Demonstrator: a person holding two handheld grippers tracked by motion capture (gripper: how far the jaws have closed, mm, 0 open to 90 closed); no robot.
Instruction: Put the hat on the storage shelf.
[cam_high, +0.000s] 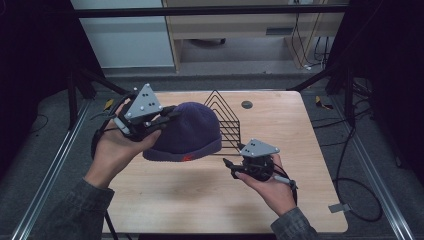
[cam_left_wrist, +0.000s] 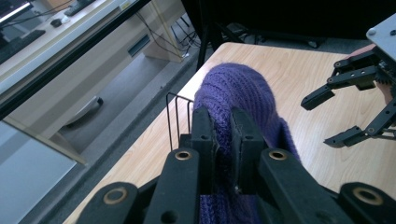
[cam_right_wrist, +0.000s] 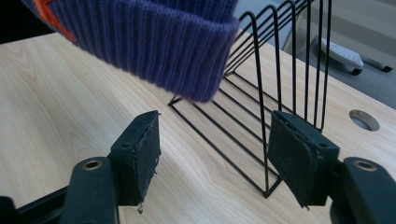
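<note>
the left gripper (cam_high: 167, 116) pinches the purple hat (cam_high: 192, 131) aloft; its ribbed brim hangs at eleven o'clock from the right gripper (cam_right_wrist: 212, 158), jaws wide.

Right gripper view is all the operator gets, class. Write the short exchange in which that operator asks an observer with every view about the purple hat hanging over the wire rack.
Operator: What is holding the purple hat up?
Observer: The left claw is shut on its knit, near the crown.
Operator: Is the hat touching the table?
Observer: Its cuff looks raised off the wood in the high view, though contact at the far edge can't be ruled out.
Operator: Where is my claw relative to the hat?
Observer: Lower and to its right, open and apart from it, in front of the wire rack.
</note>
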